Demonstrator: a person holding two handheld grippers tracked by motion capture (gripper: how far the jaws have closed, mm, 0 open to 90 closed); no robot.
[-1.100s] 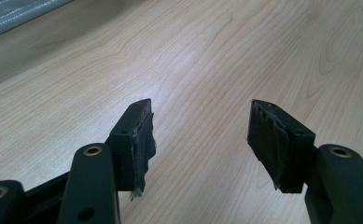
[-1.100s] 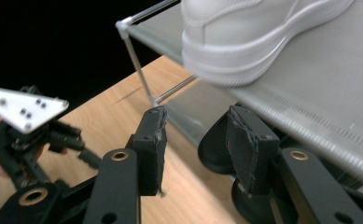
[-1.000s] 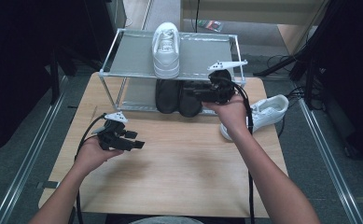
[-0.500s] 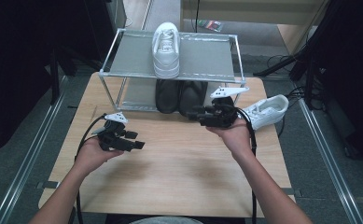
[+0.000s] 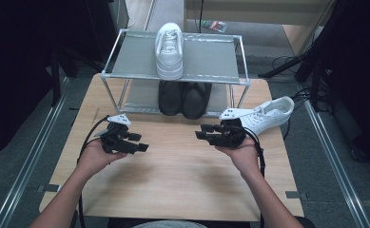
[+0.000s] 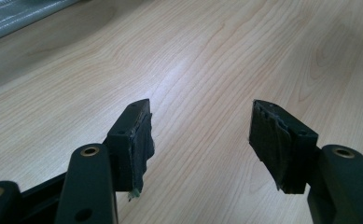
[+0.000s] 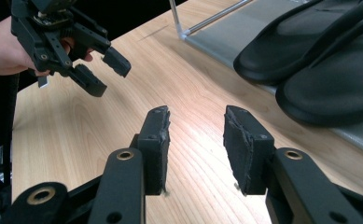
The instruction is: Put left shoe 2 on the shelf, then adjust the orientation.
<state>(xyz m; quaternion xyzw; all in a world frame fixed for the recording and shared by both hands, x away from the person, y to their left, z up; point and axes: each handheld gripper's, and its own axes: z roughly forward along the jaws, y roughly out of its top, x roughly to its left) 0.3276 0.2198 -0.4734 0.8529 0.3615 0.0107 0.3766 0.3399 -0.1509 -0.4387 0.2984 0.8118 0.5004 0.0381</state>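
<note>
The black shoes (image 5: 184,99) sit on the rack's (image 5: 125,66) lower shelf, heels hidden under the top shelf. The right claw (image 5: 202,131) hangs just before them, jaws apart and bare after closing slightly. The left claw (image 5: 142,142) is released over bare desk (image 5: 182,175).

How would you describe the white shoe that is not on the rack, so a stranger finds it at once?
Start at the metal rack at the table's far edge. Look just past its right legs: a white shoe lies on the bare table, near the right edge. The other white shoe stands on the top shelf, and the black pair sits below.
</note>
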